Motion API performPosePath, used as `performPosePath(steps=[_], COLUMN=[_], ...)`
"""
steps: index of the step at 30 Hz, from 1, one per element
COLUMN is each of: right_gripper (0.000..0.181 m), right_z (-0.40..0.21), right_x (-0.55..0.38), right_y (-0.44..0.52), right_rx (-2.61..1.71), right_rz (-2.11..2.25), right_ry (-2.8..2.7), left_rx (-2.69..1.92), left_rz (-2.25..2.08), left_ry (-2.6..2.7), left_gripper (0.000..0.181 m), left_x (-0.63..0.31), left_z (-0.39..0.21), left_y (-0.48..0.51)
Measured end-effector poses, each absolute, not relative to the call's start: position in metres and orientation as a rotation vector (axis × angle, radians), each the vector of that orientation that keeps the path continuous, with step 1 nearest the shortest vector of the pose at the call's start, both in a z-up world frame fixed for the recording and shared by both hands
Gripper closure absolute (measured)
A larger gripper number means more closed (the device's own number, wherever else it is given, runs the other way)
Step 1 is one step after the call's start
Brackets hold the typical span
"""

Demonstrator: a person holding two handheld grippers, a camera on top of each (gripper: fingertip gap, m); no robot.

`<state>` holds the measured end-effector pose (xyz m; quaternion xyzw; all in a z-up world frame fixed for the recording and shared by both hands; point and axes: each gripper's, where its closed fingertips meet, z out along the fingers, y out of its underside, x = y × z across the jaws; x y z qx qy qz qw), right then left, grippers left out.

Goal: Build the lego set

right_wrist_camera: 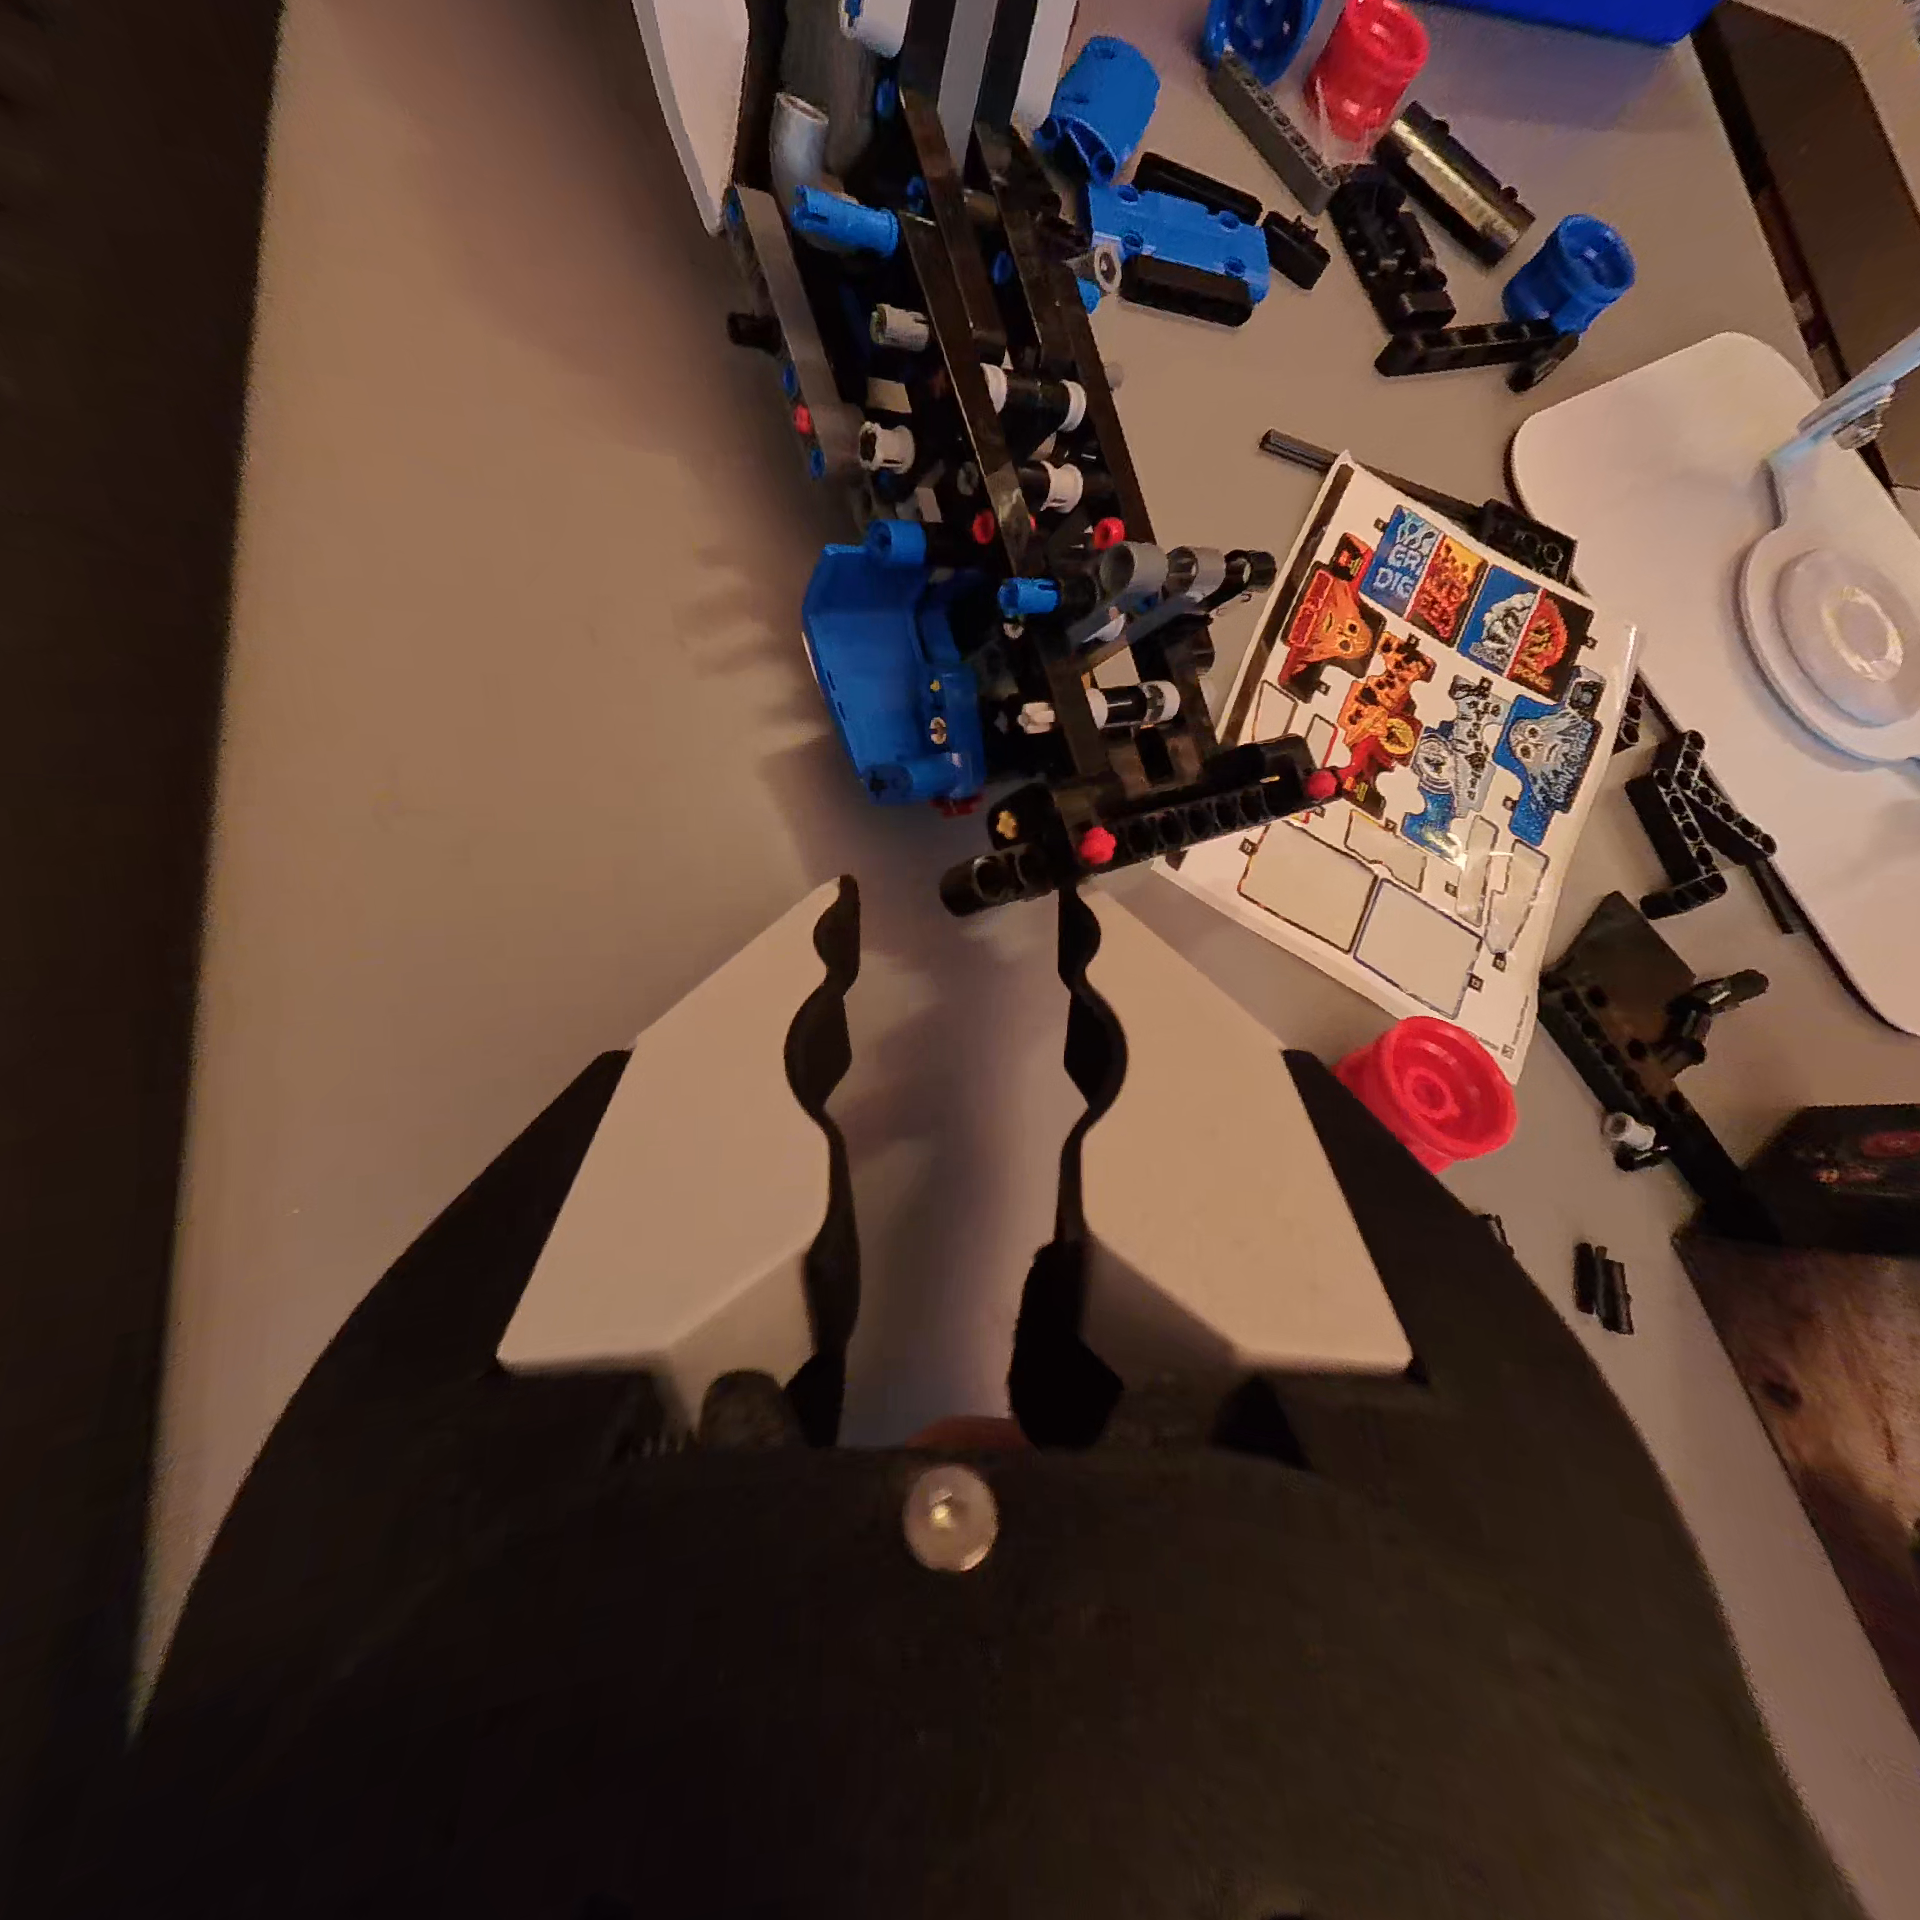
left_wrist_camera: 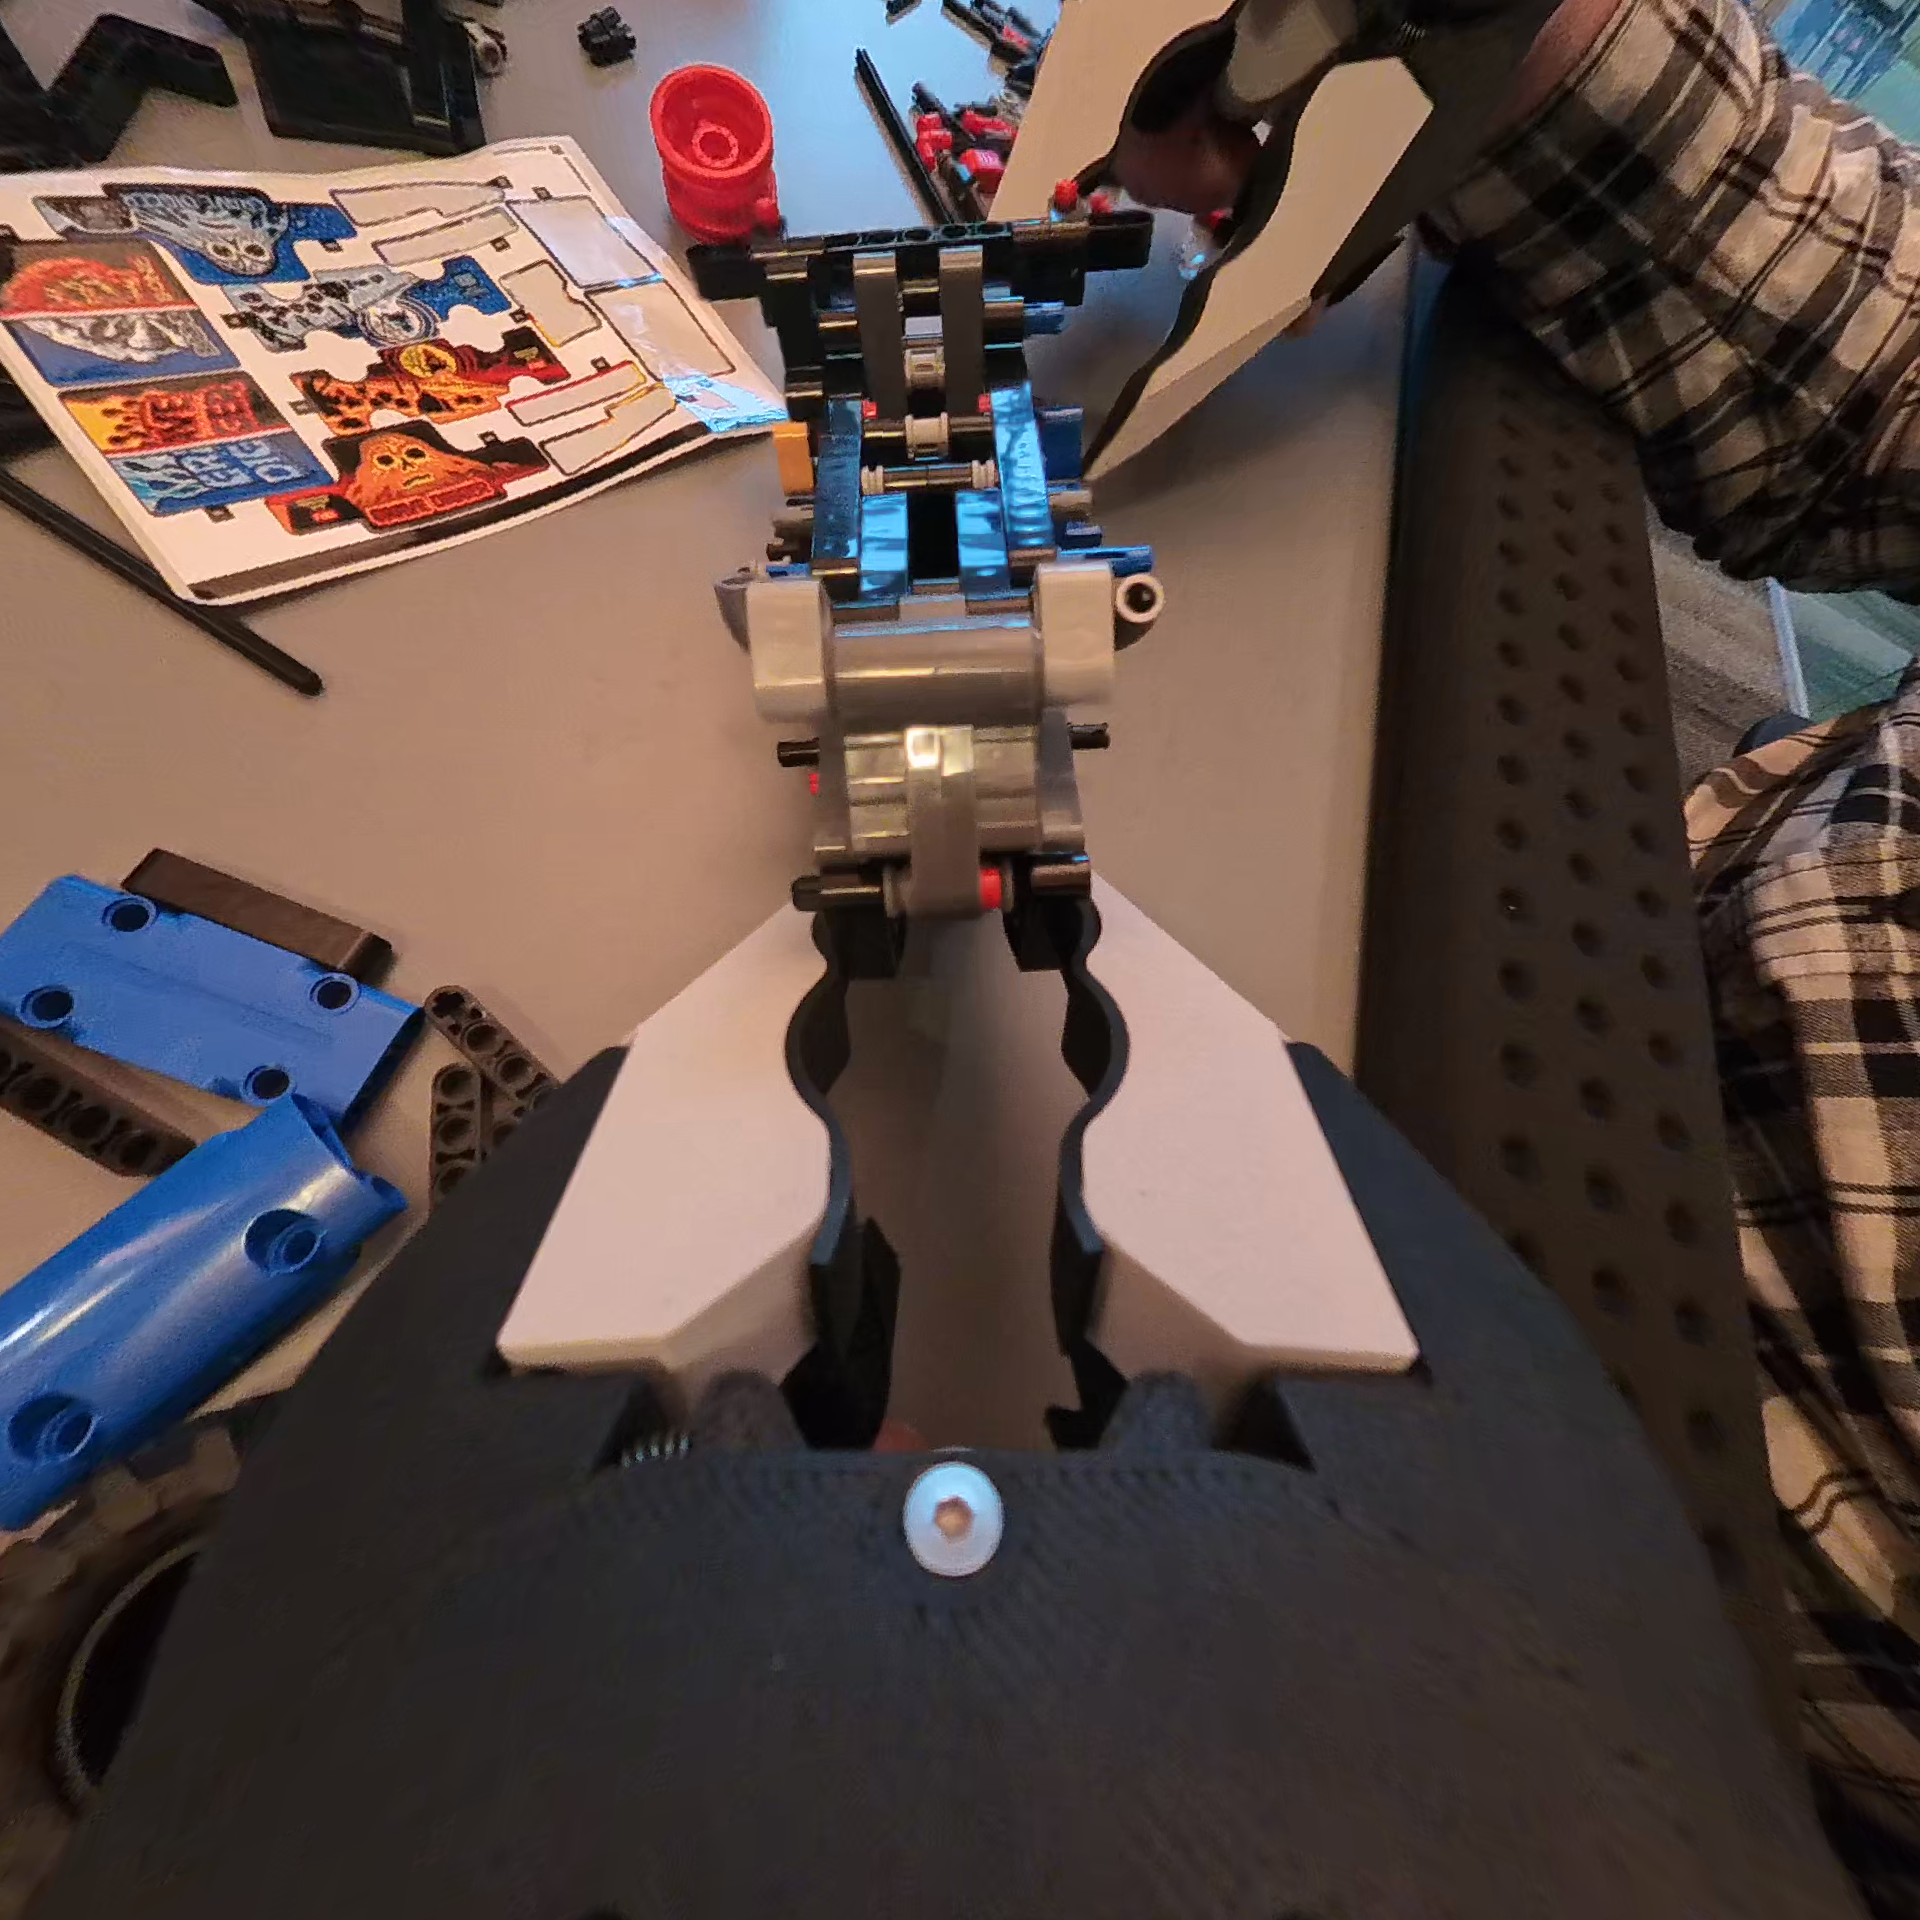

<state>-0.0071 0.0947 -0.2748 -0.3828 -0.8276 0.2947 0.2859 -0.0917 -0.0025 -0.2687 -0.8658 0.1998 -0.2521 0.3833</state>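
Lego chassis (left_wrist_camera: 935, 582) pinched endwise by left gripper (left_wrist_camera: 951, 935) — right gripper (right_wrist_camera: 961, 904) level, parted, empty, just beside its black beam (right_wrist_camera: 1132, 831).

Left gripper (left_wrist_camera: 951, 925) jaws clamped — right gripper (right_wrist_camera: 961, 899) jaws parted, empty.

Lower end of the lego chassis (left_wrist_camera: 940, 665) tucked out of sight between the left hand-held gripper (left_wrist_camera: 954, 920) fingers. Blue panel (left_wrist_camera: 156, 1299) cut off at left edge. Far-corner parts too blurred to name. Right view dim, smeared.
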Motion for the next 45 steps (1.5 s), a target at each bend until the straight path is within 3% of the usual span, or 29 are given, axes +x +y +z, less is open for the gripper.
performPosePath(steps=[5,10,17,28,40,45], right_gripper=[0.148,0.149,0.152,0.155,0.144,0.146], right_z=[-0.275,-0.271,-0.260,-0.268,-0.267,-0.261], right_x=[-0.005,-0.003,-0.002,-0.001,0.000,-0.003], right_y=[0.092,0.087,0.083,0.084,0.100,0.102], right_rx=[-1.047,-1.079,-1.104,-1.143,-1.139,-1.098], right_rz=[0.842,0.922,1.028,1.011,0.878,0.854], right_ry=[-2.225,-2.219,-2.186,-2.216,-2.189,-2.155], left_rx=[-2.208,-2.224,-2.200,-2.186,-2.062,-2.047], left_rz=[-0.639,-0.568,-0.635,-0.526,-0.121,-0.079], left_ry=[0.520,0.568,0.526,0.504,0.669,0.696], left_gripper=[0.143,0.130,0.137,0.123,0.122,0.133], left_x=[-0.091,-0.091,-0.090,-0.099,-0.113,-0.112], left_z=[-0.270,-0.276,-0.270,-0.269,-0.254,-0.255], left_y=[-0.003,-0.002,-0.001,0.008,0.019,0.020])
